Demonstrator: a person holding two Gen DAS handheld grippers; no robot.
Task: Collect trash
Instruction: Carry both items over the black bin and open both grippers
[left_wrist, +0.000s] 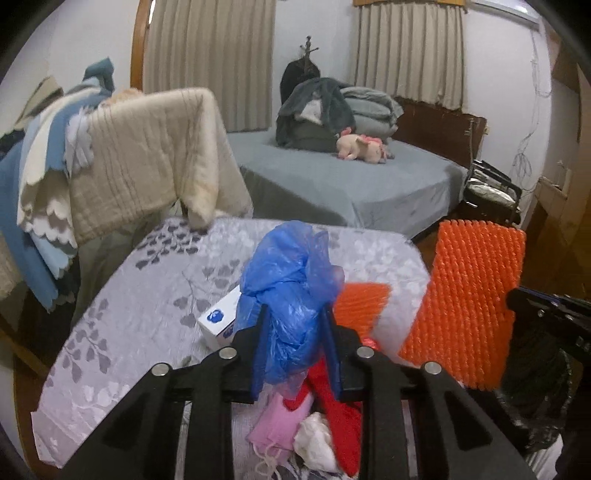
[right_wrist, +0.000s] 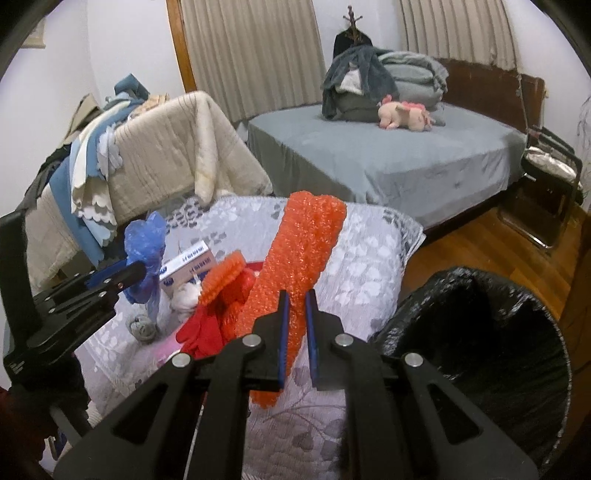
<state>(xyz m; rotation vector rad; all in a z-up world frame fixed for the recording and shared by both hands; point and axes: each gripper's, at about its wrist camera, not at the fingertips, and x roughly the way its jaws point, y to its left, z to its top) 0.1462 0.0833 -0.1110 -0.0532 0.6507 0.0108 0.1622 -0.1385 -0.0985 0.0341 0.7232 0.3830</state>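
Note:
My left gripper (left_wrist: 295, 314) is shut on a crumpled blue plastic bag (left_wrist: 291, 280) and holds it above the table; it also shows in the right wrist view (right_wrist: 144, 240). My right gripper (right_wrist: 295, 299) is shut on a long orange bubble-wrap sheet (right_wrist: 295, 258), lifted over the table; the sheet shows in the left wrist view (left_wrist: 465, 302). Under them lie a red cloth (right_wrist: 203, 328), a smaller orange wrap piece (right_wrist: 221, 277), a pink mask (left_wrist: 277, 424), white crumpled paper (left_wrist: 317, 439) and a white-blue box (right_wrist: 188, 269).
A bin lined with a black bag (right_wrist: 480, 350) stands right of the table with the grey leaf-pattern cloth (right_wrist: 369, 258). A grey balled item (right_wrist: 142, 326) lies on the cloth. Blankets over a rack (right_wrist: 159, 155) stand left, a bed (right_wrist: 388, 155) behind.

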